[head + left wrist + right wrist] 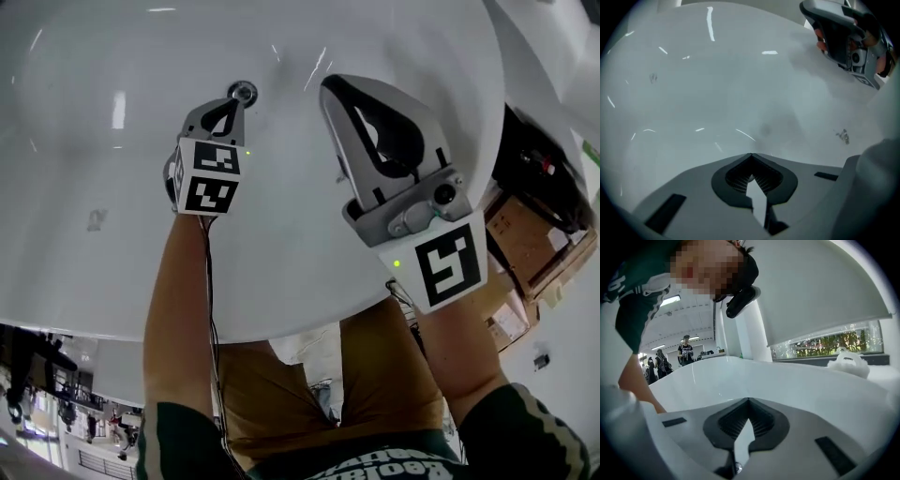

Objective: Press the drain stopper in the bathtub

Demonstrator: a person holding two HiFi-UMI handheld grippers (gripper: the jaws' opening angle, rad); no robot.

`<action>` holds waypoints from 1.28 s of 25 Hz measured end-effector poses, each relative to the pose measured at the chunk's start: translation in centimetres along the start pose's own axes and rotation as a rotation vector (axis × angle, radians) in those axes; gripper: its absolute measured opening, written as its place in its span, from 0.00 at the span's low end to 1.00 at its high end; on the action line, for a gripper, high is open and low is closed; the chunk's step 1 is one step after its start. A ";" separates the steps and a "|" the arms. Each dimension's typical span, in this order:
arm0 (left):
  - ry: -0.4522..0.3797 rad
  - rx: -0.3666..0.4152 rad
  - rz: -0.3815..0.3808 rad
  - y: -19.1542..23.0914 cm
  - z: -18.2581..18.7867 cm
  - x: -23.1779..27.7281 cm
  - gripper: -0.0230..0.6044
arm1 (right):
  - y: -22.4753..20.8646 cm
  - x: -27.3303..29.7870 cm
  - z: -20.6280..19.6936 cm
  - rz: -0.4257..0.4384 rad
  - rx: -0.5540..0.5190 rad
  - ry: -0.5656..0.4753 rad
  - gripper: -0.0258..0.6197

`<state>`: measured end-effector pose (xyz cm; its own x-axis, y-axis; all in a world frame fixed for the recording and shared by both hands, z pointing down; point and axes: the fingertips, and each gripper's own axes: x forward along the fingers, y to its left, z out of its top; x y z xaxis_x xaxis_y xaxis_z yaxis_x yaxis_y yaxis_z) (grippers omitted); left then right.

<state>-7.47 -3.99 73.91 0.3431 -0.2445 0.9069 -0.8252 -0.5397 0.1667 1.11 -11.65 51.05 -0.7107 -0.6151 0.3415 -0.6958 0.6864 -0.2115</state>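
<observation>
A small round chrome drain stopper [243, 92] sits in the floor of the white bathtub [94, 141]. My left gripper [231, 103] points steeply down, shut and empty, its tips right beside the stopper; whether they touch it I cannot tell. The left gripper view shows only bare tub floor past the closed tips [751, 155], with the stopper hidden. My right gripper [336, 86] hovers higher and to the right of the stopper, jaws closed with nothing between them. It appears as well in the left gripper view's top right [843, 40].
Cardboard boxes [525, 244] and dark gear stand outside the tub at the right. The right gripper view looks across the tub rim [787, 376] to a window, a white object [848, 363] and people standing far off [686, 350].
</observation>
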 end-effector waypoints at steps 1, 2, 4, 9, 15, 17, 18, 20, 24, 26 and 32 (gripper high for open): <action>0.018 0.006 -0.003 0.0 -0.8 0.7 0.05 | -0.2 0.1 -0.4 -0.008 0.007 0.002 0.06; 0.034 0.012 -0.006 0.1 -1.4 1.4 0.05 | -0.4 0.2 -0.8 -0.010 0.017 0.004 0.06; 0.060 0.015 -0.017 0.1 -2.4 2.9 0.05 | -0.7 0.6 -1.5 -0.010 0.039 0.006 0.06; 0.115 0.011 -0.030 0.3 -4.2 5.9 0.05 | -1.1 1.4 -3.3 -0.024 0.052 0.040 0.06; 0.185 0.036 -0.040 0.5 -7.1 8.6 0.05 | -0.5 2.5 -5.8 -0.035 0.092 0.126 0.06; 0.205 0.034 -0.036 0.7 -7.8 9.4 0.05 | -0.2 2.6 -6.2 -0.025 0.094 0.142 0.06; 0.212 0.034 -0.034 0.8 -8.0 9.7 0.05 | -0.1 2.6 -6.3 -0.020 0.095 0.146 0.06; 0.218 0.036 -0.029 0.8 -8.0 10.4 0.05 | -0.1 2.5 -6.4 -0.015 0.099 0.149 0.06; 0.226 0.035 -0.012 1.3 -8.1 11.5 0.05 | 0.0 2.5 -6.5 -0.014 0.107 0.150 0.06; 0.236 0.042 -0.008 1.4 -8.2 12.2 0.05 | 0.0 2.5 -6.5 -0.013 0.110 0.151 0.06; 0.249 0.038 0.027 1.3 -8.3 13.1 0.05 | 0.2 2.5 -6.7 0.003 0.108 0.151 0.06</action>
<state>-7.80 -1.26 89.18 0.1957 -0.0559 0.9791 -0.8135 -0.5668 0.1302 -0.13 -10.45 58.00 -0.6947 -0.5422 0.4727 -0.7066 0.6377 -0.3069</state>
